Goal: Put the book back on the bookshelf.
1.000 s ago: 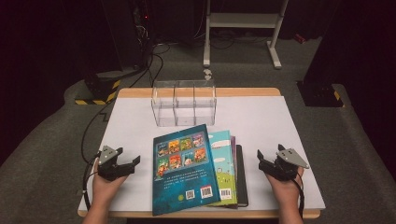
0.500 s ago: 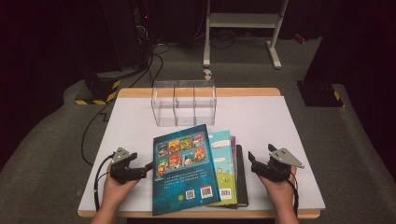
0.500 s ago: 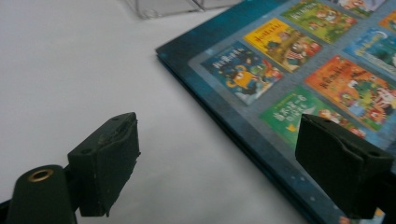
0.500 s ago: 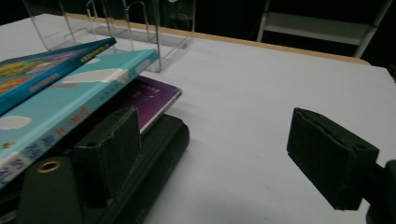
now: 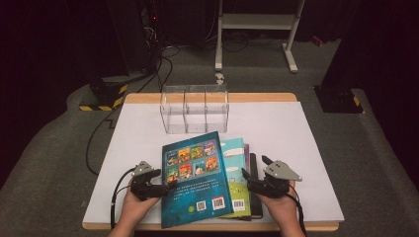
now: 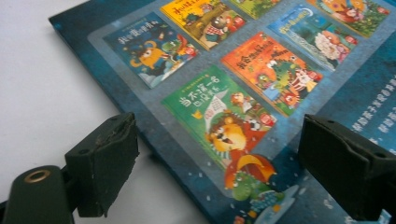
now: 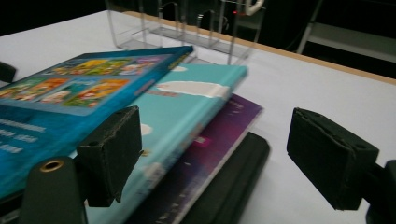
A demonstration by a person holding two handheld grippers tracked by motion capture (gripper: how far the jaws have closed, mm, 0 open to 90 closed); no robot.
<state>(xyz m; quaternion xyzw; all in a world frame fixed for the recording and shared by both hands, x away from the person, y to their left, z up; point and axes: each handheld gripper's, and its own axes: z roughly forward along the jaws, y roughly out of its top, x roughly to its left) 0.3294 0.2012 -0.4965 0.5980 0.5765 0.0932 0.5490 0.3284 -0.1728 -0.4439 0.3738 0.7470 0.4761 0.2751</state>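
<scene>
A stack of books lies at the table's front centre. Its top one is a dark blue picture book, set askew over a turquoise book, a purple book and a black book. My left gripper is open, its jaws astride the blue book's left edge. At the stack's right side my right gripper is open too, one jaw over the turquoise cover, the other over bare table.
A clear acrylic organiser with three compartments stands behind the books. The white table mat spreads wide on both sides. Beyond the far edge are cables, a white stand's legs and dark floor.
Both grippers have moved inward from the table's sides to the stack's left and right edges. The books have not shifted.
</scene>
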